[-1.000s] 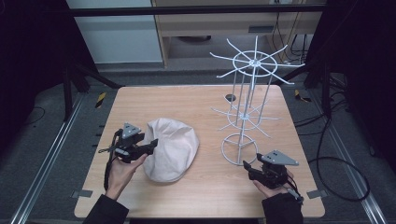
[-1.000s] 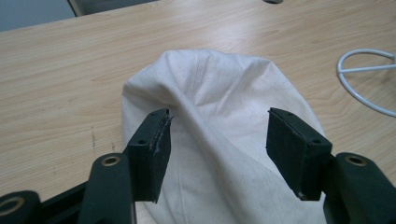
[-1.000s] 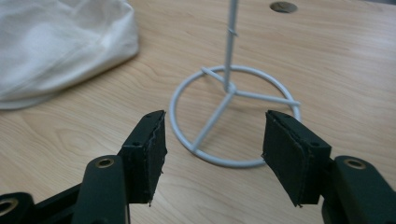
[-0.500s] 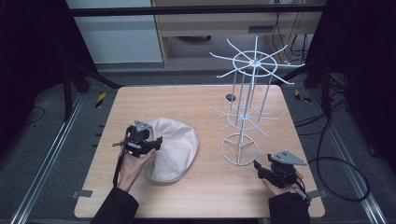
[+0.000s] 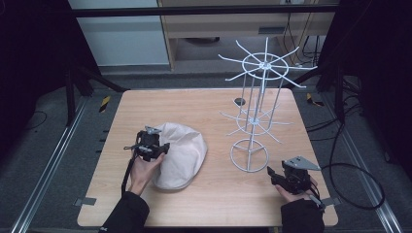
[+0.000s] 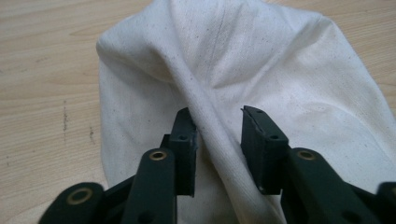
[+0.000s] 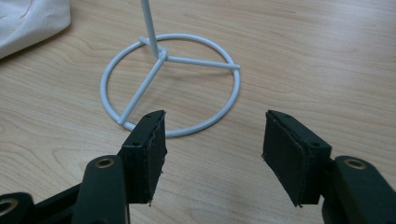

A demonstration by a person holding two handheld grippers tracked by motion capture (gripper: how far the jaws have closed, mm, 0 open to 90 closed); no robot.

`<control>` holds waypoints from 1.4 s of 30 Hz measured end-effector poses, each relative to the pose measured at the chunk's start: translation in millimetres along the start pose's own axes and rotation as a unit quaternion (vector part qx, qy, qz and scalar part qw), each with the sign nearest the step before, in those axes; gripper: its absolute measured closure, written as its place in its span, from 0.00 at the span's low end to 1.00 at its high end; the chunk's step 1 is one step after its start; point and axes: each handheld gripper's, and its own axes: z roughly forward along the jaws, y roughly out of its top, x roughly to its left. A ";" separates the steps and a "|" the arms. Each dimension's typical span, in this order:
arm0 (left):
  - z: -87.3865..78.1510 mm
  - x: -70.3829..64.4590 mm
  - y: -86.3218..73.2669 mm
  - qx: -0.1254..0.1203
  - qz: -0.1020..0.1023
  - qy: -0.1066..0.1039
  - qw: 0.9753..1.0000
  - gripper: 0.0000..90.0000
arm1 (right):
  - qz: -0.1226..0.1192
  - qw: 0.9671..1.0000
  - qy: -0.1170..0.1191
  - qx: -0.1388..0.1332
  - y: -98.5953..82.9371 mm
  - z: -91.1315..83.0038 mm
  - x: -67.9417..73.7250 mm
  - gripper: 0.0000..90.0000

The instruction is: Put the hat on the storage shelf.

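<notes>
Left gripper (image 5: 154,147) now over upright-lying cap (image 5: 182,155).

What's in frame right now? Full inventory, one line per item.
cloth cap: 1, off-white, left half of the table, a raised fold between the left jaws
wire rack: 1, white, right half of the table, upright on a ring base, spoked tiers above
table: 1, light wood, centre of the high view
small dark round spot: 1, dark, on the table behind the rack; cannot tell what it is
left gripper: 1, black, over the cap's left edge, jaws parted around the fold
right gripper: 1, black, near the table's front right corner, jaws open, aimed at the ring base, touching nothing
hands: 2, left hand, right hand, dark sleeves, coming in from the bottom edge
</notes>
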 end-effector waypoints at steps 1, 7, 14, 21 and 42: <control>1.0 1.1 -0.2 0.002 -0.005 -0.004 1.000 0.78 | 0.000 1.000 -0.001 0.002 -0.4 0.7 -0.3 0.44; 2.8 2.0 -0.2 0.007 -0.010 -0.008 1.000 0.91 | 0.000 1.000 -0.001 0.004 -1.1 2.3 -2.3 0.44; -9.3 1.4 0.3 -0.020 -0.011 -0.018 1.000 0.98 | 0.002 1.000 -0.004 0.003 -2.6 3.1 -5.7 0.43; -31.2 3.3 -3.8 -0.069 -0.007 -0.036 0.997 0.98 | 0.001 1.000 -0.006 0.006 -4.1 4.5 -7.1 0.43; -117.5 3.1 -4.4 -0.219 0.002 -0.083 0.972 0.99 | 0.004 1.000 -0.012 -0.021 -6.3 2.6 -9.9 0.42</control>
